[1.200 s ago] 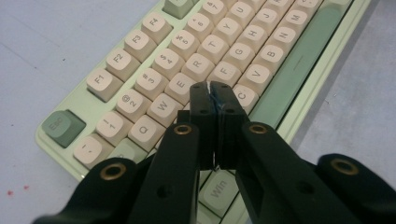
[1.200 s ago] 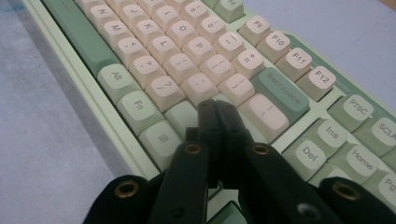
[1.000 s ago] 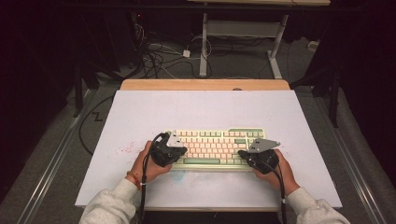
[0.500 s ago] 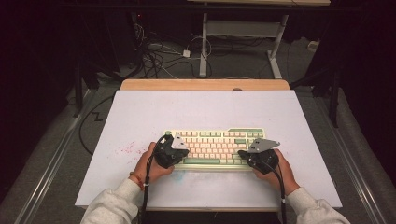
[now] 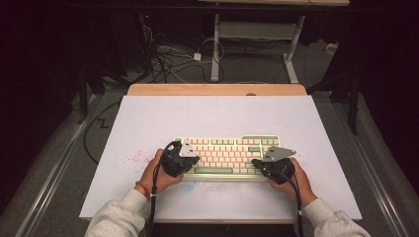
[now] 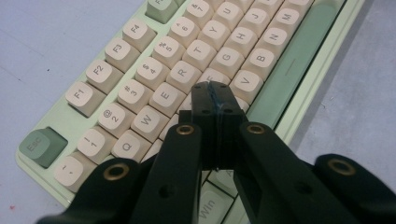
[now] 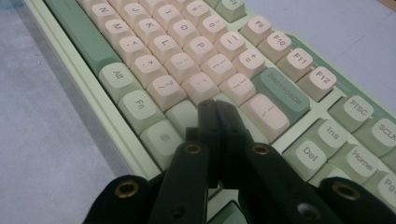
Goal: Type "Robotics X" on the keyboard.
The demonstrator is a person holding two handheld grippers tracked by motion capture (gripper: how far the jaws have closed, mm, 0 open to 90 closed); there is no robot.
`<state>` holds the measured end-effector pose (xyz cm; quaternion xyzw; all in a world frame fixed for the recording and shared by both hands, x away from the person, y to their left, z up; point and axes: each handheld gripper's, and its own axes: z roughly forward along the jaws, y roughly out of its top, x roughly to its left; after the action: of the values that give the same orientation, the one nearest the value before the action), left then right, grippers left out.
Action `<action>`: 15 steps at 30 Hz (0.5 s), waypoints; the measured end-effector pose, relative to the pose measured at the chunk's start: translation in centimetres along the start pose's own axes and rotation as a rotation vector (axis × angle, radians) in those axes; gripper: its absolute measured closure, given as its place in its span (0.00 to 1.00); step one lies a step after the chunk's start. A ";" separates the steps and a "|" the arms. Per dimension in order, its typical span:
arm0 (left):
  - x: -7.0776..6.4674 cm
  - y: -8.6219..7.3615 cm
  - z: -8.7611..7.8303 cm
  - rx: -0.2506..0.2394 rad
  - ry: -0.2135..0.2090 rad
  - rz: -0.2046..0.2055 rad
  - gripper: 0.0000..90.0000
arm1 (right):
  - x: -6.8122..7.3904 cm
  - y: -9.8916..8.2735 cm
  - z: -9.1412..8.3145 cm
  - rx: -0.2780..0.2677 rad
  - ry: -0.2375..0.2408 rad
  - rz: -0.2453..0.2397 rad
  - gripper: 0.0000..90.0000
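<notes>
A white bench (image 5: 148, 128) carries a pale green keyboard (image 5: 227, 154) near its front edge. The left claw (image 5: 190, 159), clenched on nothing, sits over the left-hand keys; the right claw (image 5: 258, 163), likewise clenched, sits over the right-hand keys.

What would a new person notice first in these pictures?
The eye lands first on the cream and green keyboard, lying near the front of the white table. The left gripper has its jaws shut over the letter keys, and the right gripper has its jaws shut over the keys near Backspace.
</notes>
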<state>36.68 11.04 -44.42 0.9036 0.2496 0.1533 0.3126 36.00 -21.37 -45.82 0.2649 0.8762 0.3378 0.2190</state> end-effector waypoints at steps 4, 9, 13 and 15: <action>0.1 0.0 -0.2 -0.011 0.016 -0.001 0.97 | 0.0 0.0 0.0 -0.001 -0.001 0.002 1.00; 0.1 0.0 -0.3 -0.022 0.018 -0.002 0.95 | 0.1 0.0 0.0 0.000 -0.002 -0.001 1.00; 0.2 -0.1 -0.4 -0.029 0.031 0.002 0.93 | 0.1 0.1 -0.1 0.003 -0.003 -0.012 1.00; 0.2 -0.1 -0.4 -0.035 0.034 0.002 0.91 | 0.0 0.1 -0.1 0.001 0.002 -0.009 1.00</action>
<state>36.62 11.39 -44.13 0.8955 0.2515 0.1733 0.3237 35.94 -21.32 -45.63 0.2607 0.8778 0.3365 0.2197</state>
